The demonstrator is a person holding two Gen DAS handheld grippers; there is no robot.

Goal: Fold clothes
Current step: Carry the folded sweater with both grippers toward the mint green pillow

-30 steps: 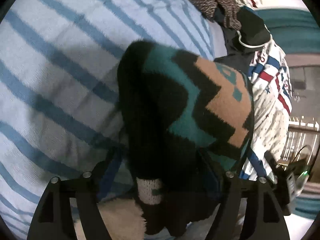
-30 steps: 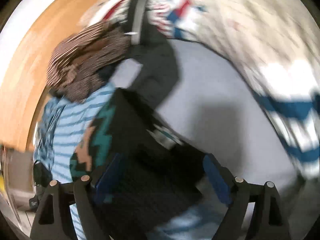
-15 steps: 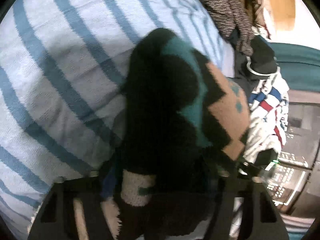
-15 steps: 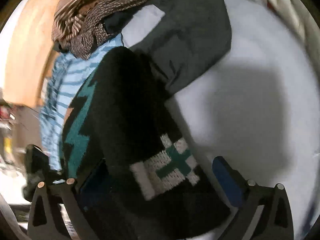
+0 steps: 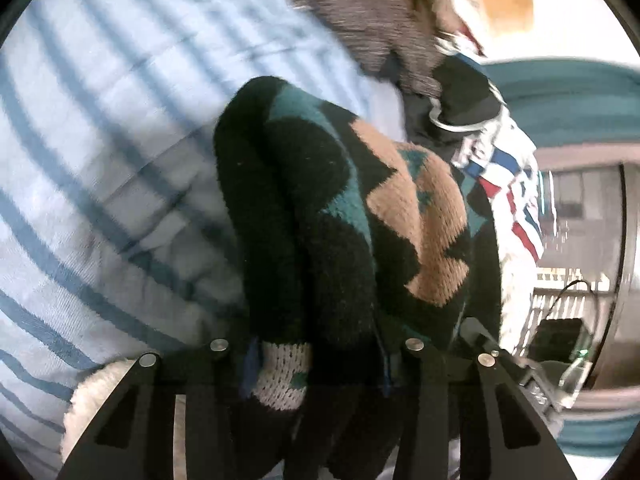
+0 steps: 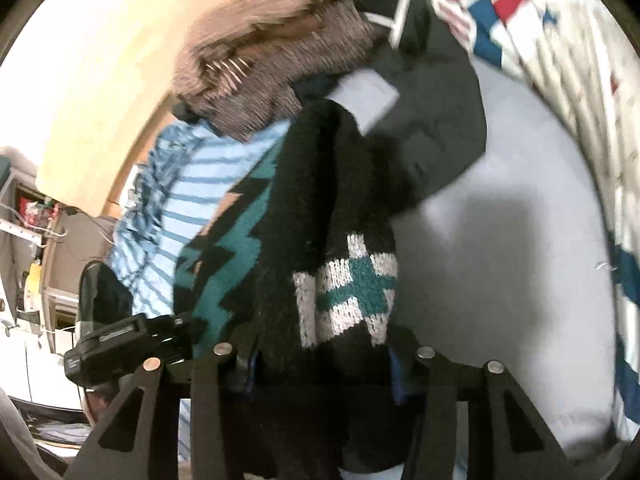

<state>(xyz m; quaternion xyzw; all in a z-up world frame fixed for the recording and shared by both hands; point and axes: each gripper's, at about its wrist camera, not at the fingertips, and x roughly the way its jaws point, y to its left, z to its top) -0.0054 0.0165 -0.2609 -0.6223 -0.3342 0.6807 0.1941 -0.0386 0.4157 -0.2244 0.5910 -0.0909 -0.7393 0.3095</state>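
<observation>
Both the left gripper [image 5: 316, 364] and right gripper [image 6: 320, 364] are closing on the bunched patterned sweater [image 5: 340, 220] (bare sheet [image 6: 500, 300] rightward).

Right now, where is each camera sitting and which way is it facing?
Left wrist: on the left gripper, angled down at the patterned sweater over a blue striped garment; only its fingers show.
Right wrist: on the right gripper, angled down at that sweater; only its fingers show.
Shared: sweater, striped garment, brown knit; both grippers closing on it.
</observation>
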